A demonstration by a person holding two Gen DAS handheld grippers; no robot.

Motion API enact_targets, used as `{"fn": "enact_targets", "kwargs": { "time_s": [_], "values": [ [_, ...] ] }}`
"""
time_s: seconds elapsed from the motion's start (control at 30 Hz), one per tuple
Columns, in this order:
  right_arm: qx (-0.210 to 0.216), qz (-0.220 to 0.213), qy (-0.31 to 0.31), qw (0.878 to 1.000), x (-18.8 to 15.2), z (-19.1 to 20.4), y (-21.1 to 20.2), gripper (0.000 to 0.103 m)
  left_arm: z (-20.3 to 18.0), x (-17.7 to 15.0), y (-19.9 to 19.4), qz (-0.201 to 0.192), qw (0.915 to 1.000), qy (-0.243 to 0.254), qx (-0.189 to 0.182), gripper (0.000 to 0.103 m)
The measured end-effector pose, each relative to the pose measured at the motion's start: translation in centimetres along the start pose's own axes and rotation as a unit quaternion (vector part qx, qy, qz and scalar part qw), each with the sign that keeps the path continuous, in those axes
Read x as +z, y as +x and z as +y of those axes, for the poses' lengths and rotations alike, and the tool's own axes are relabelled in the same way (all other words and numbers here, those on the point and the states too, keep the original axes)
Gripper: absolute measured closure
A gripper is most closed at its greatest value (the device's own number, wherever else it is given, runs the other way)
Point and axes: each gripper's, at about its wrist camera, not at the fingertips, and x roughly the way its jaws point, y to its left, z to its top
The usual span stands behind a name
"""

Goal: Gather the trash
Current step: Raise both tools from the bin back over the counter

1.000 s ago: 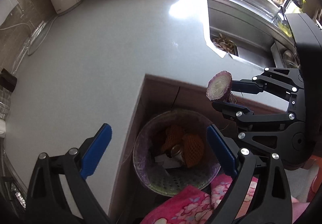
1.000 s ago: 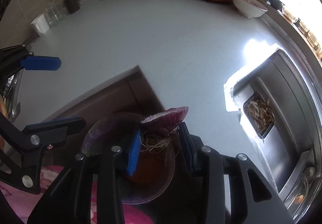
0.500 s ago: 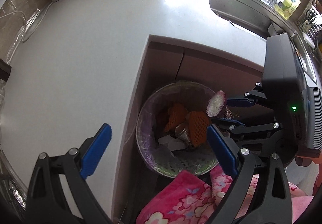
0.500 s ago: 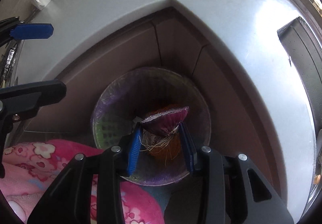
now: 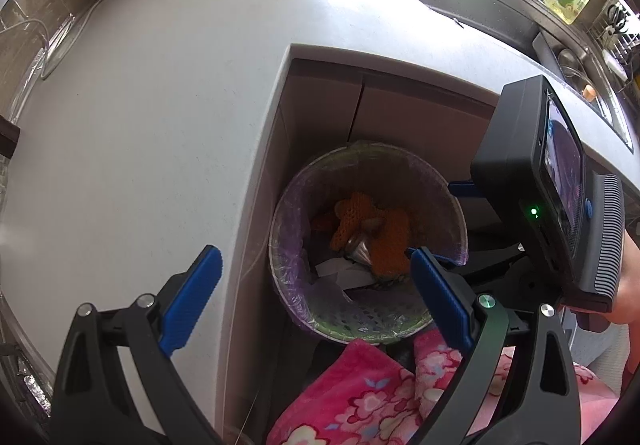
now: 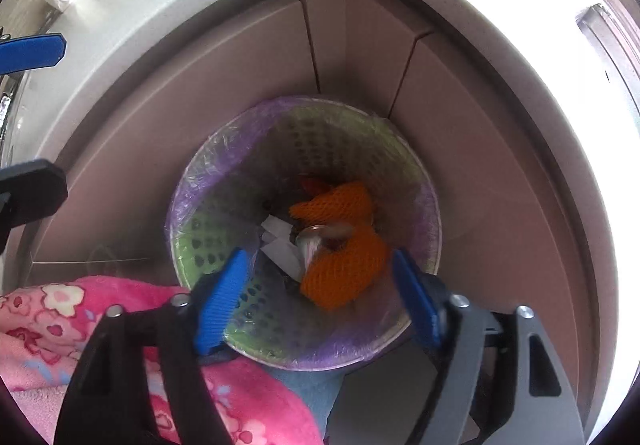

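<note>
We see the onion half only as a brownish blur (image 6: 340,231), likely it, among orange netting (image 6: 344,269) inside the purple-lined bin (image 6: 200,181). Half a second ago our right gripper (image 6: 320,297) clamped it; now its fingers are spread. Our left gripper (image 5: 316,301) hangs wide apart, empty.

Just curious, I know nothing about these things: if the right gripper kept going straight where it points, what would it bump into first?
Probably the orange foam fruit net atop the rubbish in the round green bin; depth is unclear.
</note>
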Motion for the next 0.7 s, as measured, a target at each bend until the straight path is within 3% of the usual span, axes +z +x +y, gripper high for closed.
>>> {"fn": "enact_targets", "kwargs": {
  "time_s": [0.2, 0.4, 0.7],
  "values": [
    [-0.010, -0.018, 0.007, 1.000, 0.0, 0.1, -1.3, 0.018, -0.4, 0.0, -0.1, -0.002, 1.0000, 0.000, -0.001, 0.012],
    [-0.025, -0.054, 0.005, 0.998, 0.3, -0.3, -5.2, 0.012, -0.4, 0.3, -0.8, -0.013, 0.9999, -0.004, -0.001, 0.012],
    [-0.094, -0.079, 0.015, 0.992, 1.1, -2.3, -10.2, 0.002, -0.2, 2.2, -2.5, -0.024, 0.9991, -0.035, 0.001, 0.012]
  ]
}}
